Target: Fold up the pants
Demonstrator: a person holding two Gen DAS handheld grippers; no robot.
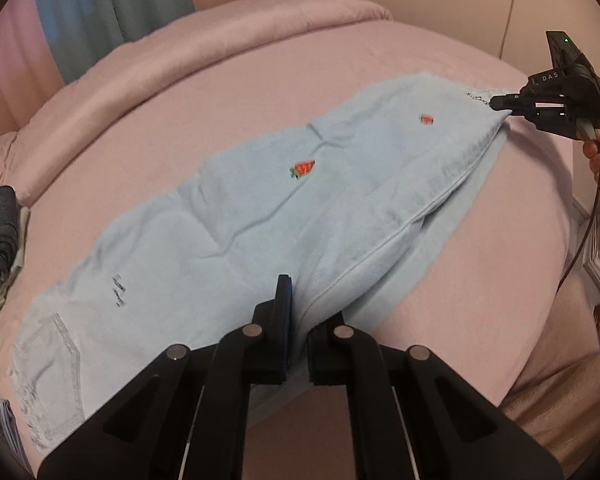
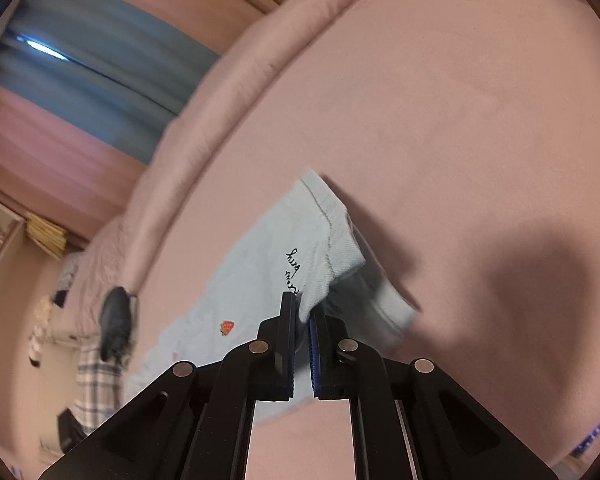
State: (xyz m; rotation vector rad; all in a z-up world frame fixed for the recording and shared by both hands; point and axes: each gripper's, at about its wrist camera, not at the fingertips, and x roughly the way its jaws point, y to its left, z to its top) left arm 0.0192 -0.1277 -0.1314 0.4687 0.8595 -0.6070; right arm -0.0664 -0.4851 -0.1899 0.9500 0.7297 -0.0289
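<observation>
The pale blue pants (image 1: 260,208) are spread on the pink bed (image 1: 380,60). Cloth is pinched by both closed grippers, left (image 1: 296,312) and right (image 2: 302,312). Thin bites may slip if pulled unevenly, and the fold would be skewed.

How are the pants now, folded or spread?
Folded lengthwise: in the left wrist view the pants lie leg over leg, lower layer's edge showing along one side.

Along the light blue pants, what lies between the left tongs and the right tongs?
In the left wrist view, only the pants span from the left tongs to the right tongs: creased denim with a strawberry patch and a smaller red patch.
</observation>
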